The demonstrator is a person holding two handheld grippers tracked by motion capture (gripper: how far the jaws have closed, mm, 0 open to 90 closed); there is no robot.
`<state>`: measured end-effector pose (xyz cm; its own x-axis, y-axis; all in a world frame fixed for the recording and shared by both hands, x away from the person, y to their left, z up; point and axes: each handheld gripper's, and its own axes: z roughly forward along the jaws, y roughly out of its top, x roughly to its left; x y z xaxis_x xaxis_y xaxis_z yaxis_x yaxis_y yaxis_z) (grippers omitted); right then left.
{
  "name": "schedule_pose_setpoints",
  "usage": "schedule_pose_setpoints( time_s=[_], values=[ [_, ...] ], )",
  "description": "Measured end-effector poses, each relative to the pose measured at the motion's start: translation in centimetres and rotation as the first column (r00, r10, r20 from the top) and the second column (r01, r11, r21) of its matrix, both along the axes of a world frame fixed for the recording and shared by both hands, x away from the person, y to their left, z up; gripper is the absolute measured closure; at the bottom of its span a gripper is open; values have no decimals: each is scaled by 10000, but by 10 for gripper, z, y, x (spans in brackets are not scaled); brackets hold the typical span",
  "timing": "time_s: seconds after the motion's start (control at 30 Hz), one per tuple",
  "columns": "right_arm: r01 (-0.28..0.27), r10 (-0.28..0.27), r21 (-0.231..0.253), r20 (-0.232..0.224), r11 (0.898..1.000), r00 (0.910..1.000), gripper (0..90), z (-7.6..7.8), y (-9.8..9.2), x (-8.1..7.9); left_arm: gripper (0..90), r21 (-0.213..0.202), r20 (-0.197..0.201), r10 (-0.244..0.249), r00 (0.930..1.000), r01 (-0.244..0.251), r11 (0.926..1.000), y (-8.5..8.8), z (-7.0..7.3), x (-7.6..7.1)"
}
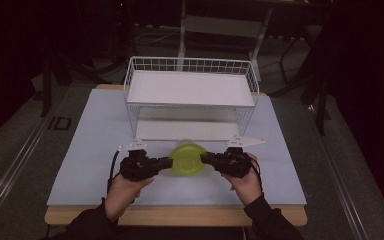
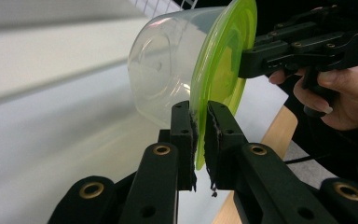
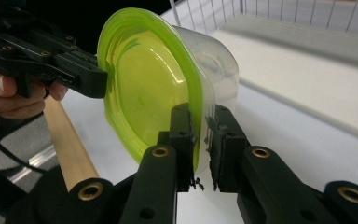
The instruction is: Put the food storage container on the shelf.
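A clear plastic tub (image 1: 182,146) with a lime-green lid (image 1: 186,159) hangs just above the table, tipped so the lid faces the person. My left gripper (image 1: 170,162) is shut on the lid's left rim and my right gripper (image 1: 203,158) on its right rim. In the left gripper view the jaws (image 2: 200,126) pinch the green rim (image 2: 223,60), with the tub's clear body (image 2: 163,70) beyond and the right gripper (image 2: 249,63) on the far edge. In the right gripper view my jaws (image 3: 201,128) clamp the rim, the lid (image 3: 144,93) faces left, and the left gripper (image 3: 95,81) holds the opposite edge.
A white wire rack (image 1: 190,65) with a flat white upper shelf and an open lower level stands at the back middle of the pale blue table top (image 1: 95,140). The wooden front edge (image 1: 180,216) runs just below the person's hands.
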<state>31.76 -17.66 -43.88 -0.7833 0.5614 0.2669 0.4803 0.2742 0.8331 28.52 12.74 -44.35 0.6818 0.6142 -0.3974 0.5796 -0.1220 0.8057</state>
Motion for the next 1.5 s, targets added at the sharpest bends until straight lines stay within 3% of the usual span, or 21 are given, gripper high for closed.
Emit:
schedule_pose_setpoints(
  time_s=[0.27,0.6,0.77,1.1,1.17,1.5],
  values=[
    [197,-199,43,498,9998,9986,806,32,5,4,820,254,675,-40,9977,23,9997,3,31,9],
    [365,-376,167,707,9992,9968,807,70,7,16,811,328,1328,-77,9911,34,9995,4,68,23],
    [448,-460,182,753,9988,9961,807,88,8,24,810,269,1376,-111,9904,75,9996,6,86,33],
    [863,-873,311,340,9958,9956,807,112,12,45,802,219,1275,274,9915,-304,9993,5,111,58],
    [942,-950,356,191,9949,9953,806,117,14,50,803,367,1261,396,9912,-445,9983,4,117,64],
    [1219,-1213,516,-161,9912,9925,806,135,16,72,799,140,1385,580,9887,-605,9981,6,131,84]
  ],
)
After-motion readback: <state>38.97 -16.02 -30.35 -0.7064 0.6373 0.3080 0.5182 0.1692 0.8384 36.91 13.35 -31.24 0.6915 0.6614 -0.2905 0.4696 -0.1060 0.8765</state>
